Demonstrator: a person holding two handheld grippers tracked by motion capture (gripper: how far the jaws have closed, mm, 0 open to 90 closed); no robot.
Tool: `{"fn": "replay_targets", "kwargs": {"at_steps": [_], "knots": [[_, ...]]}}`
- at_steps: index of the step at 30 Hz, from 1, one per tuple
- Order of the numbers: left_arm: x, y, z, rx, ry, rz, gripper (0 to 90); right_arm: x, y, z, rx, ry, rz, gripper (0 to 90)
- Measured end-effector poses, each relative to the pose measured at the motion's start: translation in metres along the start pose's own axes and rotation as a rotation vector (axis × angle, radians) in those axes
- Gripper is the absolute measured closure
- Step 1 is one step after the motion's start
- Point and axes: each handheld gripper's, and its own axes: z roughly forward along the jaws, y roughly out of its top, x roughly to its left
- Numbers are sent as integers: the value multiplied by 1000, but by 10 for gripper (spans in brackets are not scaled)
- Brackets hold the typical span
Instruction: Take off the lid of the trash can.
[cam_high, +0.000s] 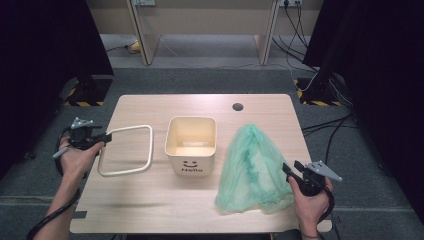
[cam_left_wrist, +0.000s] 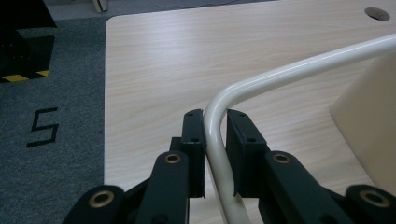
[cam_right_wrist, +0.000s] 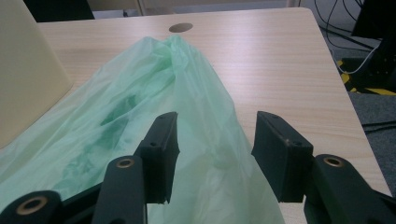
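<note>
bin (cam_high: 191, 145) | label "Hello" | floor mark (cam_left_wrist: 43, 126) "5"

cream rounded-square frame (cam_high: 125, 150) flat at table's left, crumpled translucent green bag (cam_high: 251, 170) at right

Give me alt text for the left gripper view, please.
The left gripper is shut on a cream rounded-corner frame, its tube running between the black jaws and curving right above the wooden table. A cream bin stands at right.
</note>
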Motion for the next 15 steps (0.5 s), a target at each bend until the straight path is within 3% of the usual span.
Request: {"fn": "replay_targets", "kwargs": {"at_steps": [15], "knots": [[6,-9,4,16,4,2,769,0,0,0,1,0,0,499]]}}
